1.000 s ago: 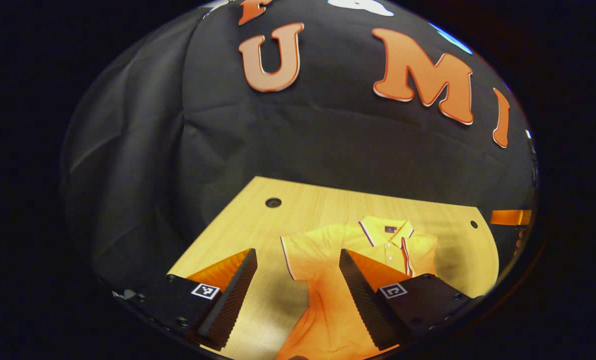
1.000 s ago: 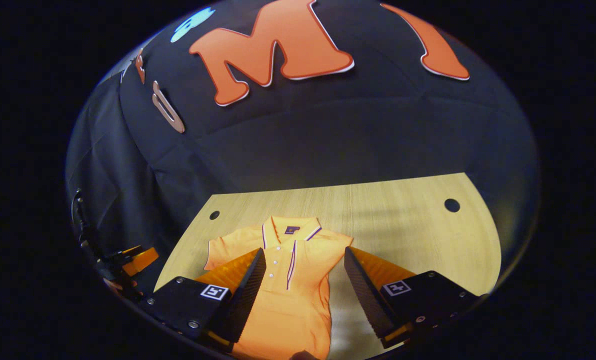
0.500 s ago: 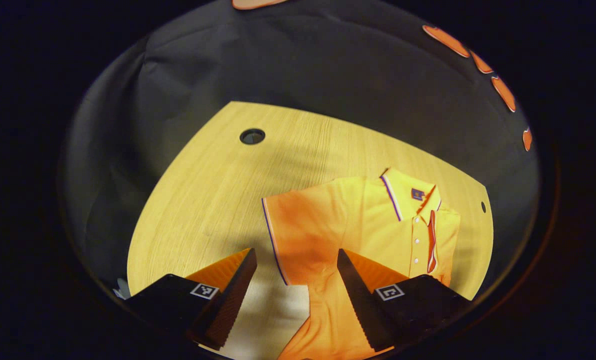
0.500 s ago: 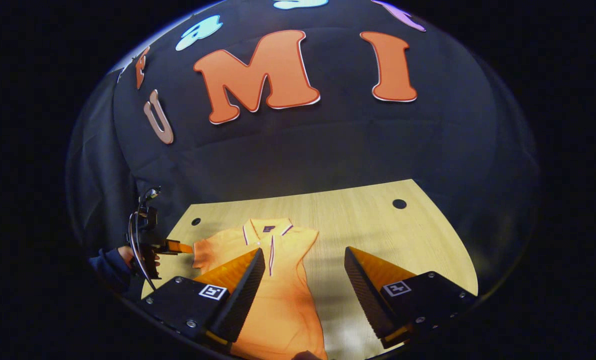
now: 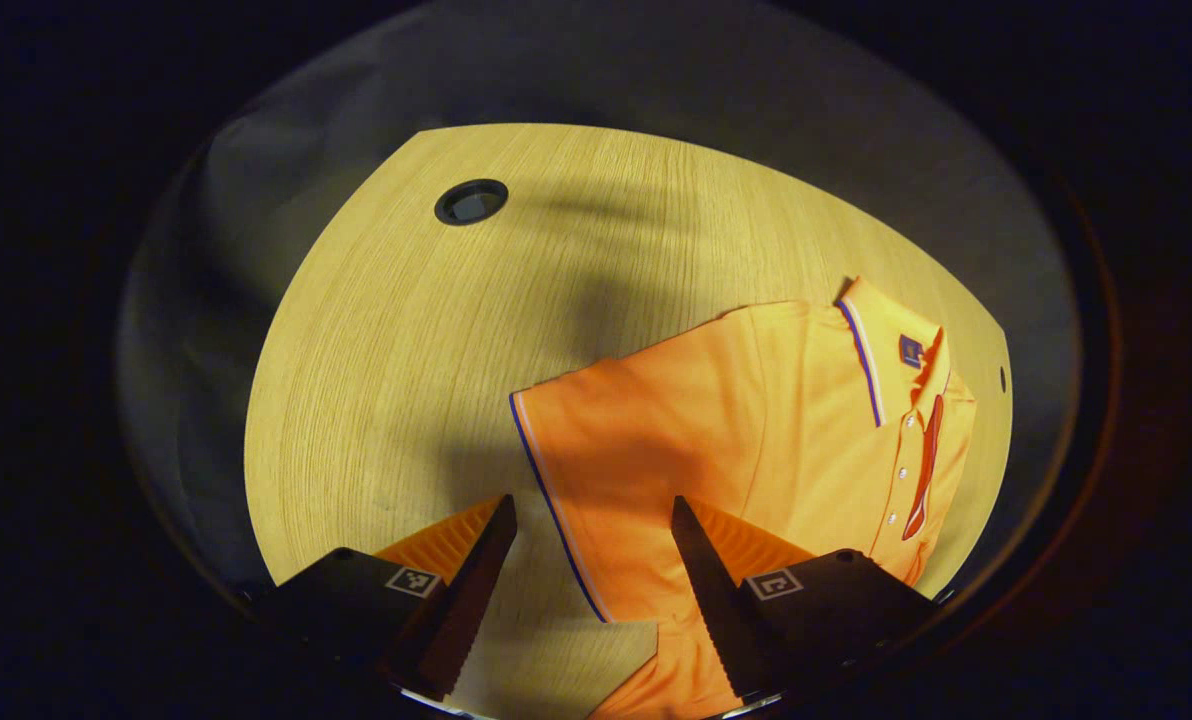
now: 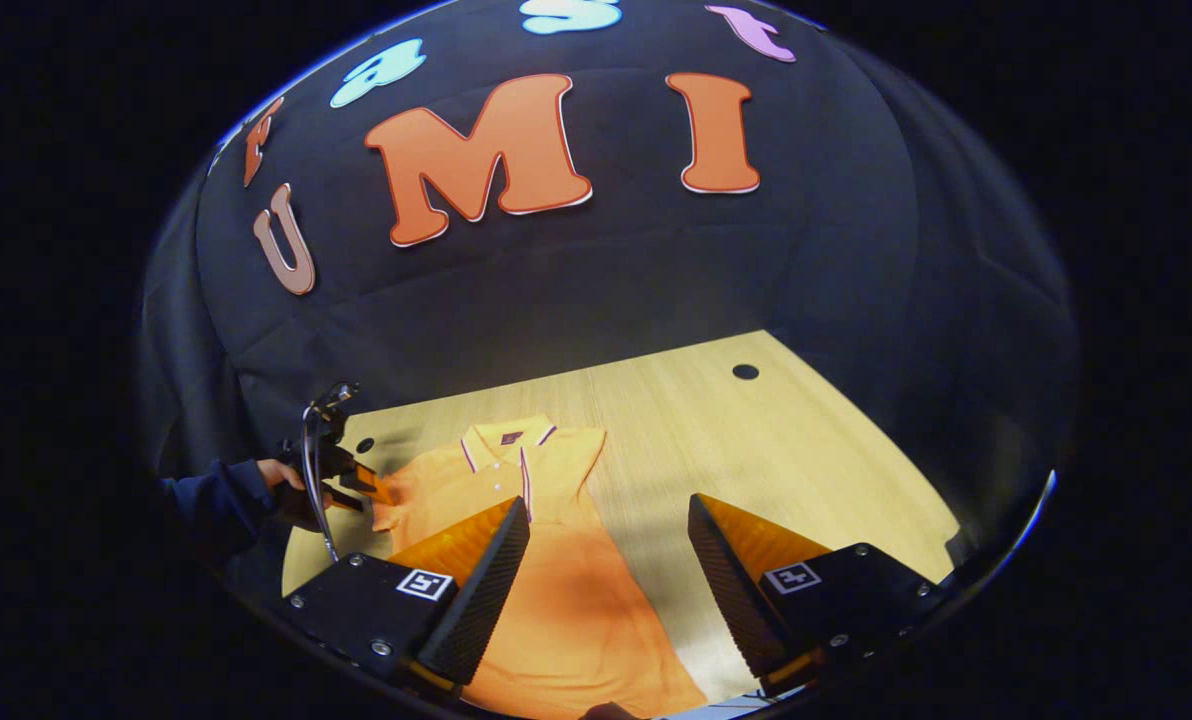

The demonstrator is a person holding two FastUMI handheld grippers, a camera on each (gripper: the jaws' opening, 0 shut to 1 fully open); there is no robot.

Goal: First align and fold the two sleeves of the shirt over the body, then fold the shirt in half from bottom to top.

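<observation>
An orange polo shirt (image 5: 756, 420) lies flat, front up, on the wooden table (image 5: 406, 330). Its left sleeve (image 5: 596, 450), with a striped hem, is spread out on the wood. My left gripper (image 5: 591, 505) hangs open just above that hem, one finger over the table and the other over the sleeve. In the right gripper view the shirt (image 6: 556, 590) runs toward the bottom, collar (image 6: 504, 442) at the far end. My right gripper (image 6: 608, 505) stands open above the shirt's right edge, holding nothing. The left gripper (image 6: 376, 488) sits at the sleeve.
A hand with a dark sleeve (image 6: 211, 495) holds the left gripper at the table's left edge. Round cable holes (image 5: 471, 201) (image 6: 745, 371) mark the table's far corners. Bare wood (image 6: 776, 460) stretches to the right of the shirt. The black cloth wall closes the back.
The left gripper has tipped down and come close over the left sleeve. The right gripper has swung to the right, so the shirt sits further left in its view. Both stay open.
</observation>
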